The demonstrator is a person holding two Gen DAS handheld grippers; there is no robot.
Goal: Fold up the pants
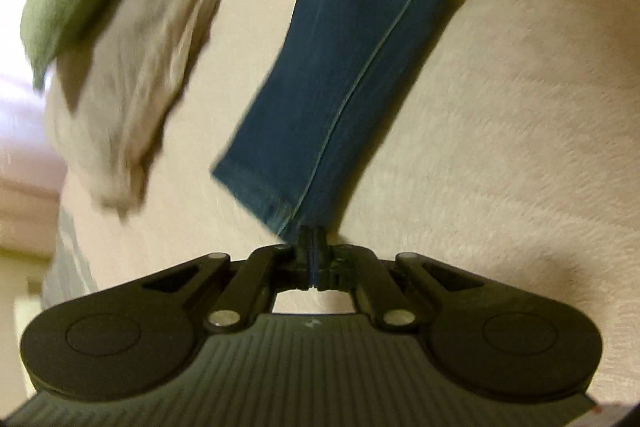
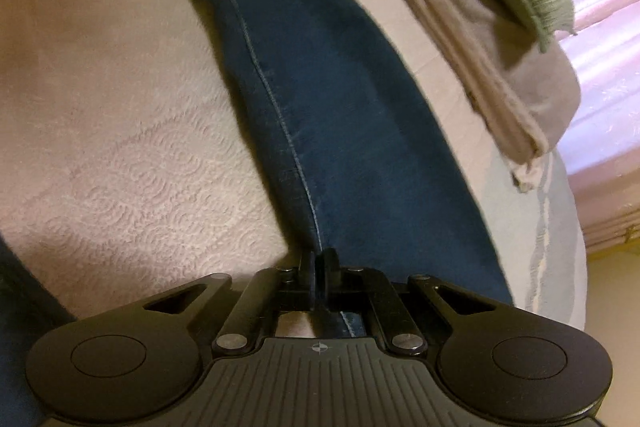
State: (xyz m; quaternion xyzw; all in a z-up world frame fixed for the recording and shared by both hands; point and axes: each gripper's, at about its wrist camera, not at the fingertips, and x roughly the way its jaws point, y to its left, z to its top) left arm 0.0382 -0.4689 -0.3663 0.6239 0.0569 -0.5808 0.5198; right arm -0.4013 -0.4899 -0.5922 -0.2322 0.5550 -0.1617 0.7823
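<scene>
Both claws, left gripper [image 1: 313, 239] and right gripper [image 2: 319, 263], pinch the smooth blue denim pants [image 1: 352, 39] above an embossed cream bedcover [image 2: 132, 163], beside a folded beige towel [image 2: 480, 39].

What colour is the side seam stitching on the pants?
Light, pale stitching on dark blue denim pants; clearest in right wrist view.

Black ribbed gripper [image 1: 314, 239] bodies, silver pivot screws.

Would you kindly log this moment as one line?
stage: mid-fold | left gripper: shut on jeans hem | right gripper: shut on jeans | surface: quilted bedspread | nearby: folded beige towel
</scene>
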